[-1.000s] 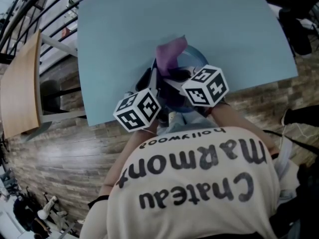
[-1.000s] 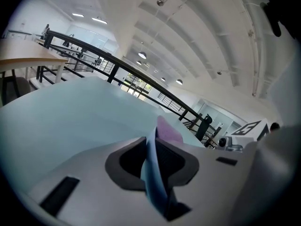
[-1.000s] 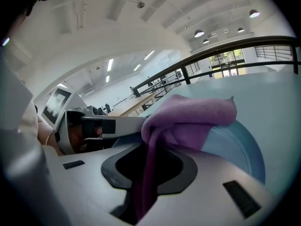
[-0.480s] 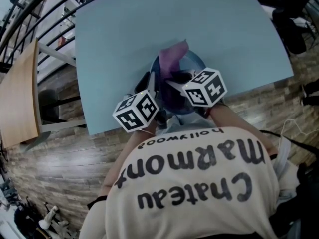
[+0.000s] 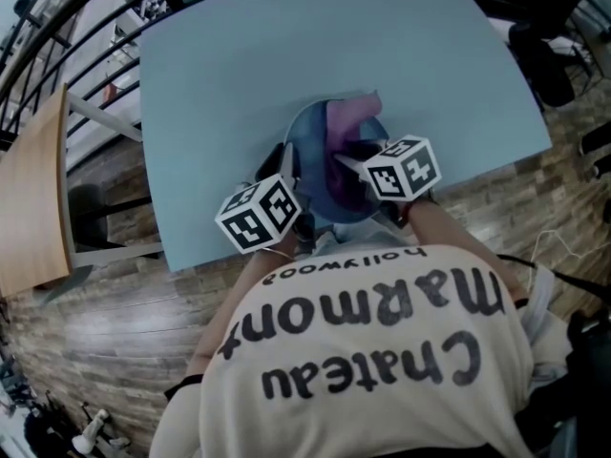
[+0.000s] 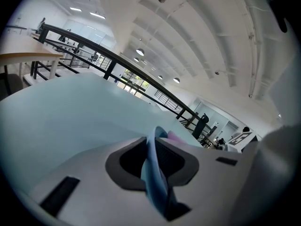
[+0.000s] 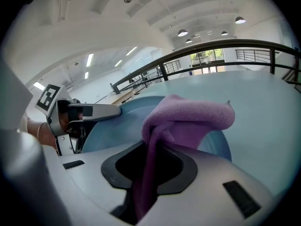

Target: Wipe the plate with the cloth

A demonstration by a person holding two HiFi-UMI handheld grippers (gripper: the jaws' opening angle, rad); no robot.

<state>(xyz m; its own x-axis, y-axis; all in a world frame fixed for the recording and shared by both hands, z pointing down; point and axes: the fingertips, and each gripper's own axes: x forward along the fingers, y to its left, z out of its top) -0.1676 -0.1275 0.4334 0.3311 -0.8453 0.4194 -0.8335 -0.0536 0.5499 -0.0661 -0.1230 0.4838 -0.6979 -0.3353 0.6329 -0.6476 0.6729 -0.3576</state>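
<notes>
A blue plate (image 5: pixel 315 151) lies near the front edge of the light blue table (image 5: pixel 239 74). My left gripper (image 5: pixel 289 175) is shut on the plate's near left rim; the thin blue rim (image 6: pixel 157 178) runs between its jaws. My right gripper (image 5: pixel 351 163) is shut on a purple cloth (image 5: pixel 349 122), which lies over the plate's far right part. In the right gripper view the cloth (image 7: pixel 188 119) rises from between the jaws and folds over the plate (image 7: pixel 117 121), with the left gripper (image 7: pixel 80 113) at the left.
The table's front edge runs just below both grippers, with wood floor beyond it. A wooden tabletop (image 5: pixel 33 198) and a black railing (image 5: pixel 57 55) stand at the left. The person's shirt (image 5: pixel 372 351) fills the bottom of the head view.
My right gripper has moved right and down with the cloth. The cloth, which stood up over the plate's far rim, now lies lower across the plate. The left gripper has kept still.
</notes>
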